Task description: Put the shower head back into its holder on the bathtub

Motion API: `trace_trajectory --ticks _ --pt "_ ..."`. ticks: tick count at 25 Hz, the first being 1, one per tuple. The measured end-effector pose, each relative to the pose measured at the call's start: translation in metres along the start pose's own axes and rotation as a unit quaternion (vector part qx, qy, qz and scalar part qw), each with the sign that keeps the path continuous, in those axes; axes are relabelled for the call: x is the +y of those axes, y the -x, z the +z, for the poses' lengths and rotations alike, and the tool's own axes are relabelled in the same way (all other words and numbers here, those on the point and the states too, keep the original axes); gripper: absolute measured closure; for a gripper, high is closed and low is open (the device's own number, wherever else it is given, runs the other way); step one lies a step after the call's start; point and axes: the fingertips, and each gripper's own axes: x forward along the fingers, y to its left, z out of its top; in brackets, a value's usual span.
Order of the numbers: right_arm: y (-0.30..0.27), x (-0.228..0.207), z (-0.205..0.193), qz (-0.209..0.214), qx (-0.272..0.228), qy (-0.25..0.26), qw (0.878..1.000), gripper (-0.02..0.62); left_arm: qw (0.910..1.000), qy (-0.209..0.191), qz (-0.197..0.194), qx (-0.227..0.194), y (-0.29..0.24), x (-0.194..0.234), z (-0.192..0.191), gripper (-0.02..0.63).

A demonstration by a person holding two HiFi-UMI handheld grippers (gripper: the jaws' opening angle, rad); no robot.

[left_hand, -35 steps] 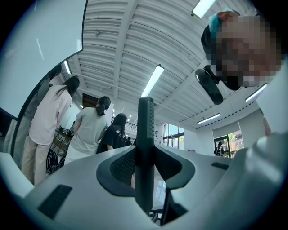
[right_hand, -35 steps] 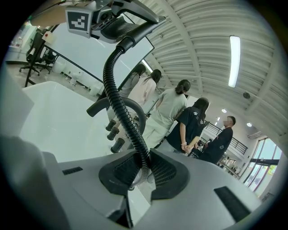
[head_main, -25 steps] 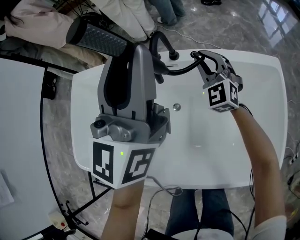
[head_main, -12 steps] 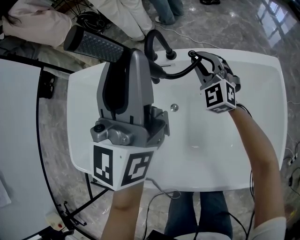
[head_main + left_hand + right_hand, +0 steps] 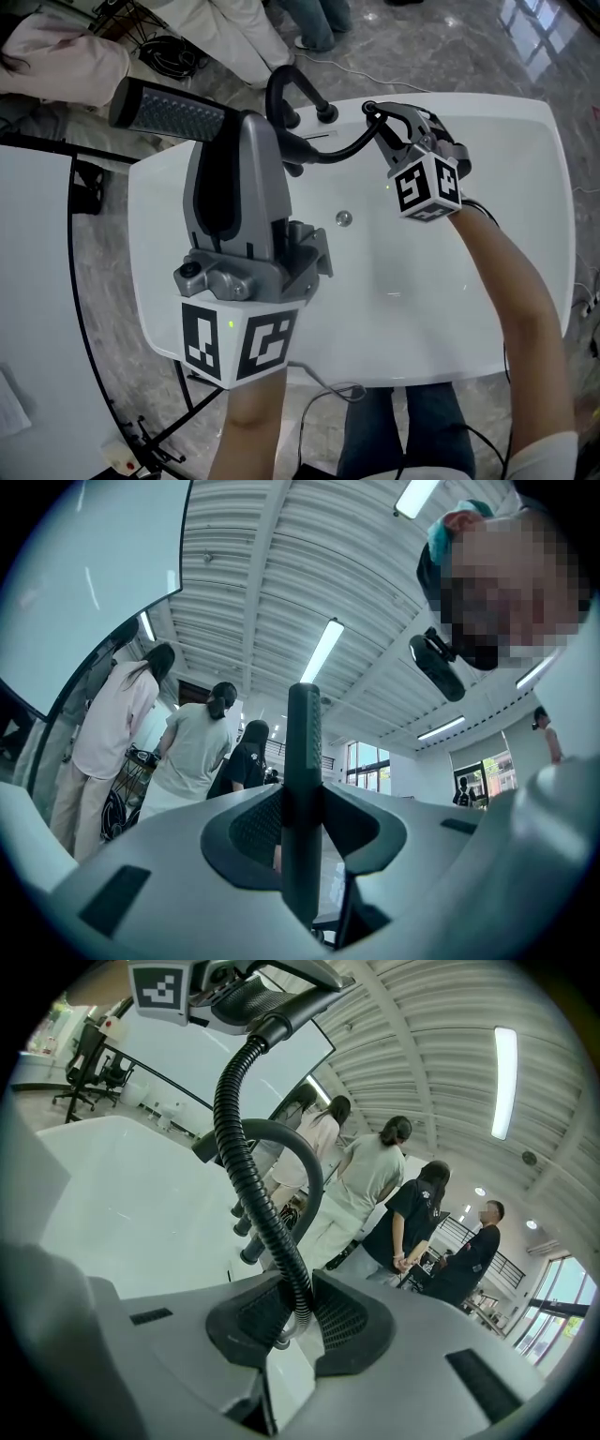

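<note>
Shower head (image 5: pixel 169 111) near bathtub's (image 5: pixel 450 328) far-left corner
Left hand-held gripper (image 5: pixel 234 131) clamps its handle; right hand-held gripper (image 5: pixel 386 127) pinches the hose (image 5: pixel 337 152) over open basin.

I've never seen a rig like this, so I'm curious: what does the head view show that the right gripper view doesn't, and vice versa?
Only the head view: the drain in the bathtub, the shower head's dotted face and the person's arms. Only the right gripper view: the right tool's pads closed on the ribbed hose, bystanders and ceiling lights. Both: the white bathtub, the black faucet, the hose running up to the left tool.
</note>
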Motion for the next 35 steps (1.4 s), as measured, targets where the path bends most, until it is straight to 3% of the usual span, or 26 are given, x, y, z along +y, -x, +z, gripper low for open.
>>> trace_trajectory --ticks 22,35 --pt "-0.018 0.014 -0.024 0.026 0.023 0.015 0.999 0.529 0.9996 0.015 0.003 0.023 -0.005 0.010 -0.036 0.480" --pt "-0.029 0.019 -0.036 0.039 0.035 0.028 0.998 0.529 0.9999 0.013 0.005 0.008 -0.006 0.013 -0.049 0.480"
